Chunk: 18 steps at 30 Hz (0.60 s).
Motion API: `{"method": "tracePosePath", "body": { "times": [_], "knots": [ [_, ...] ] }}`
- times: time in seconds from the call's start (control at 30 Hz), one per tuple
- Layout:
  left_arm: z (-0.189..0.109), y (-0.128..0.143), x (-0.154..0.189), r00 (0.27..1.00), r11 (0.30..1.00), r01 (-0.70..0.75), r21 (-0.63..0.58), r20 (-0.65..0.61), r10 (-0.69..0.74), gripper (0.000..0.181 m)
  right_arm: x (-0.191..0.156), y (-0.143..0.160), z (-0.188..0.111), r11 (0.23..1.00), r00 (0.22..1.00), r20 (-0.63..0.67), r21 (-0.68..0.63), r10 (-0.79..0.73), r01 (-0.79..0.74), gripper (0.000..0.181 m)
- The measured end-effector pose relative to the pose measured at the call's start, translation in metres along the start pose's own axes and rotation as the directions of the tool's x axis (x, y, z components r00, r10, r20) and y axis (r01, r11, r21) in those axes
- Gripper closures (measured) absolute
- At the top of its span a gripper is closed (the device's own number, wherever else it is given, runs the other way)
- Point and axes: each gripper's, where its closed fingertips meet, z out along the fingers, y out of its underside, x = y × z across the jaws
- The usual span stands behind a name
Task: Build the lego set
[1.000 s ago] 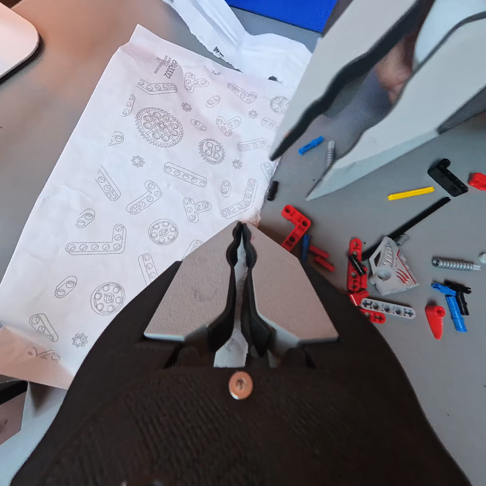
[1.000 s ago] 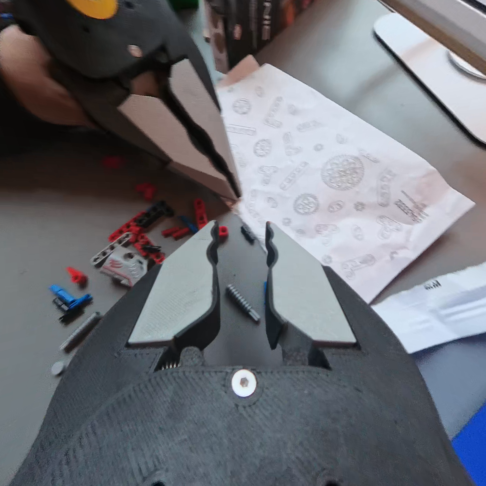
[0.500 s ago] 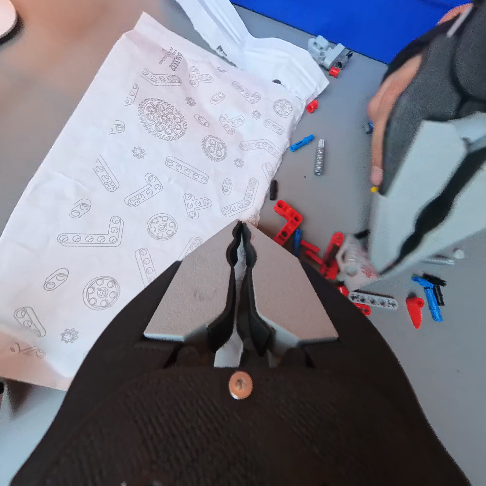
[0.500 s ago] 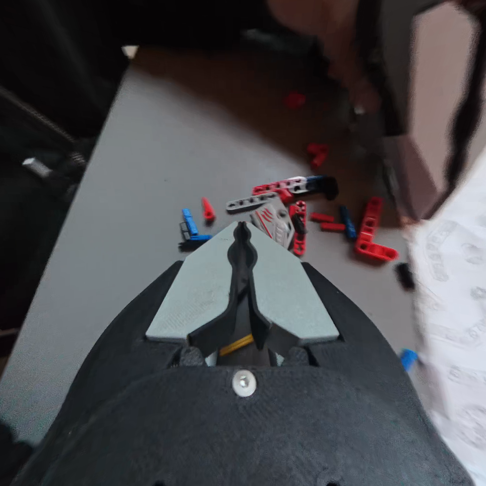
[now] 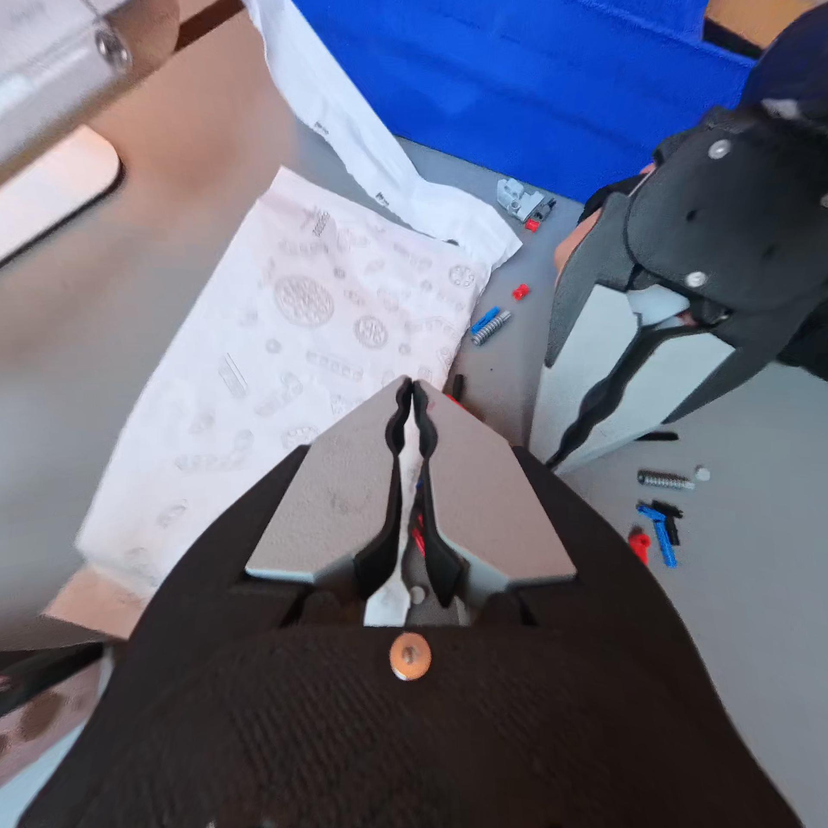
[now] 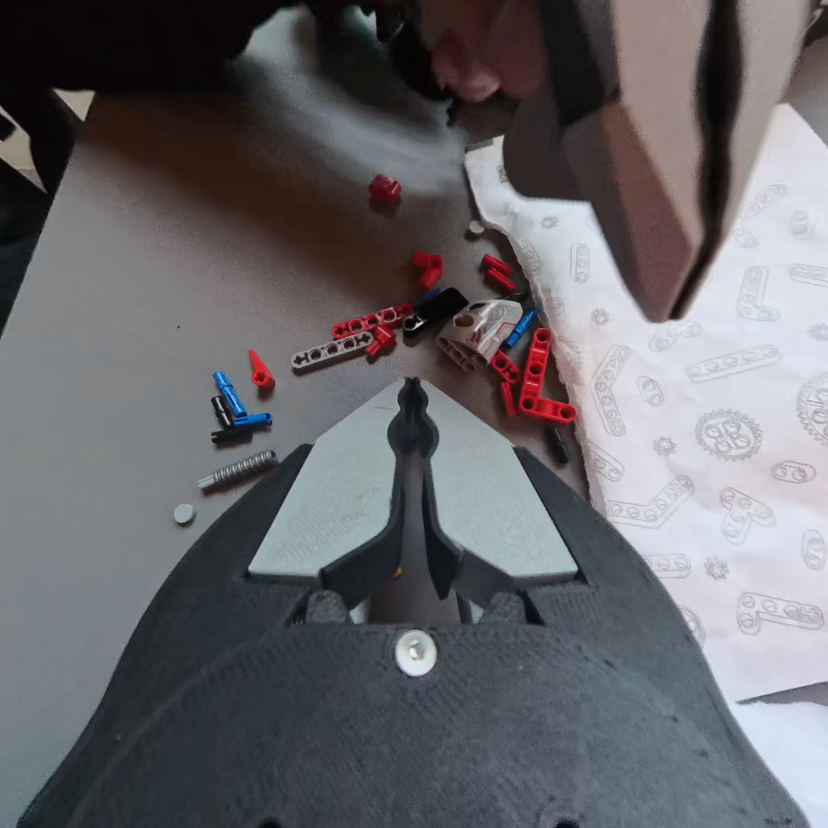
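Loose lego pieces lie on the grey table: a red L-shaped beam (image 6: 537,381), a grey printed panel (image 6: 481,331), a grey beam (image 6: 331,351), a red beam (image 6: 372,320), blue and black pins (image 6: 237,403) and a spring (image 6: 242,468). My right gripper (image 6: 412,385) is shut, its tips just short of the pile; I see nothing between its pads. It also shows in the left wrist view (image 5: 553,461). My left gripper (image 5: 412,387) is shut and empty above the edge of the printed paper bag (image 5: 313,336). It hangs over the bag in the right wrist view (image 6: 663,313).
A white plastic bag (image 5: 358,134) and a blue surface (image 5: 537,67) lie beyond the paper bag. A small grey assembly (image 5: 519,204), a blue pin with a spring (image 5: 490,322) and a red piece (image 5: 519,291) lie near them. A person's hand (image 6: 470,67) holds the left gripper.
My right gripper shut a second ago, swung toward the pile and stays shut. My left gripper has lifted and drawn back from the paper bag, still shut.
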Motion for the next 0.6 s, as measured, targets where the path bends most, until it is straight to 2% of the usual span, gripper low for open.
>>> {"method": "tracePosePath", "body": {
  "times": [0.1,0.13,0.2,0.3,0.37,0.47,0.6],
  "knots": [
    [0.004,0.008,-0.012,0.995,0.967,-0.096,-0.235,-0.013,0.095,0.181,-0.009,-0.006,-0.002,0.999,0.998,0.058,0.039,-0.004,0.001,0.181],
    [0.009,0.017,-0.016,0.992,0.937,-0.128,-0.324,-0.040,0.122,0.181,-0.013,-0.007,-0.001,0.999,0.996,0.084,0.045,-0.004,0.000,0.181],
    [0.015,0.052,-0.021,0.985,0.827,-0.163,-0.538,-0.138,0.104,0.181,-0.012,-0.008,0.000,0.999,0.996,0.091,0.044,0.003,-0.007,0.181],
    [0.008,0.059,-0.013,0.960,0.796,-0.195,-0.573,-0.277,0.036,0.181,-0.006,-0.011,0.000,0.998,0.998,0.063,0.056,0.027,-0.031,0.181],
    [0.009,0.058,-0.024,0.966,0.807,-0.198,-0.556,-0.249,0.066,0.181,0.010,-0.006,-0.002,0.997,0.998,-0.024,0.047,0.063,-0.062,0.181],
    [0.012,0.055,-0.030,0.979,0.835,-0.142,-0.531,-0.197,0.041,0.181,0.016,-0.007,-0.009,0.990,0.993,-0.018,0.081,0.119,-0.117,0.178],
    [0.013,0.055,-0.030,0.983,0.852,-0.153,-0.501,-0.167,0.078,0.181,0.032,-0.005,-0.016,0.980,0.979,-0.098,0.103,0.181,-0.171,0.177]
  ]
}}
